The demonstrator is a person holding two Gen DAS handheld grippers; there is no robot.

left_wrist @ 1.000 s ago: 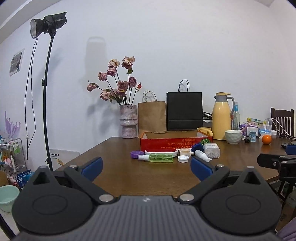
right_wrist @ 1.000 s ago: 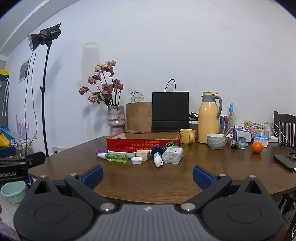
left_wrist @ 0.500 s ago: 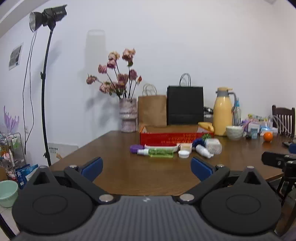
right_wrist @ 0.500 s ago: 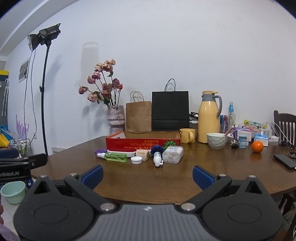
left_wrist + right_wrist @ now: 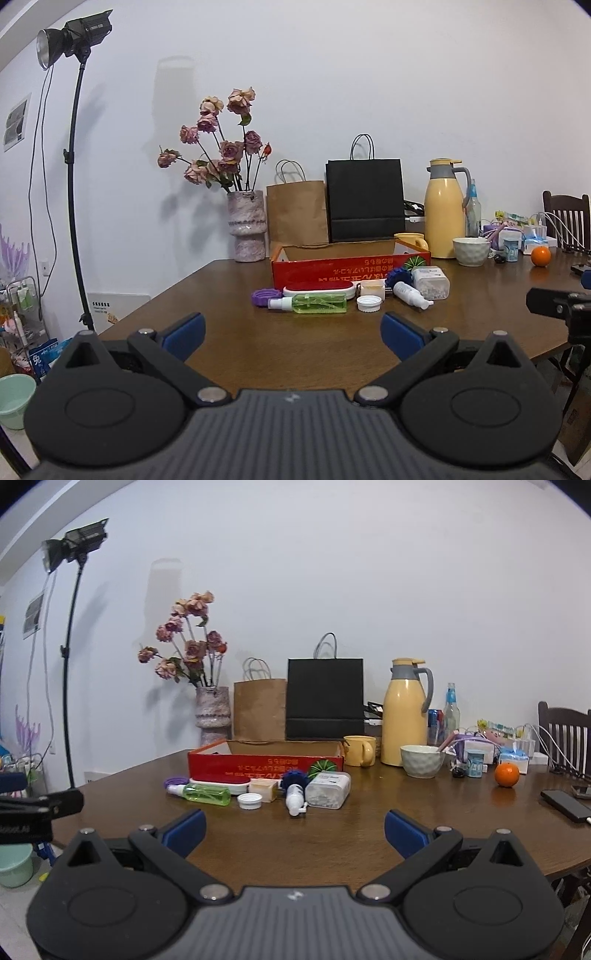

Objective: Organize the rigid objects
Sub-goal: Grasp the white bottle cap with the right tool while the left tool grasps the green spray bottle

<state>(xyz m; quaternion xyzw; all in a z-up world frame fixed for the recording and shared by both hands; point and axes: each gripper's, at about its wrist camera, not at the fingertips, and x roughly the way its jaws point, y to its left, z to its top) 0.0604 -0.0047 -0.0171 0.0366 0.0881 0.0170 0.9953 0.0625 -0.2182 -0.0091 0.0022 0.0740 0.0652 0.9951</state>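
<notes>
A red cardboard box (image 5: 351,263) (image 5: 266,762) stands open on the brown table (image 5: 229,332). In front of it lie a green spray bottle (image 5: 317,303) (image 5: 205,795), a white cap (image 5: 368,304) (image 5: 249,801), a purple ring (image 5: 263,296), a small white bottle (image 5: 409,293) (image 5: 294,799) and a clear box of white bits (image 5: 431,283) (image 5: 328,789). My left gripper (image 5: 291,332) and right gripper (image 5: 294,827) both hover open near the table's front edge, well short of these items, holding nothing.
Behind the box stand a vase of dried roses (image 5: 248,225), a brown bag (image 5: 297,212), a black bag (image 5: 365,199), a yellow thermos (image 5: 403,716), a yellow mug (image 5: 359,750) and a bowl (image 5: 422,760). An orange (image 5: 506,774) and phone (image 5: 567,805) lie right. A light stand (image 5: 72,184) rises left.
Both views have drifted slightly; the left one tilted a little and came back, and the table items sit marginally closer. Both grippers stay open and nothing on the table moved.
</notes>
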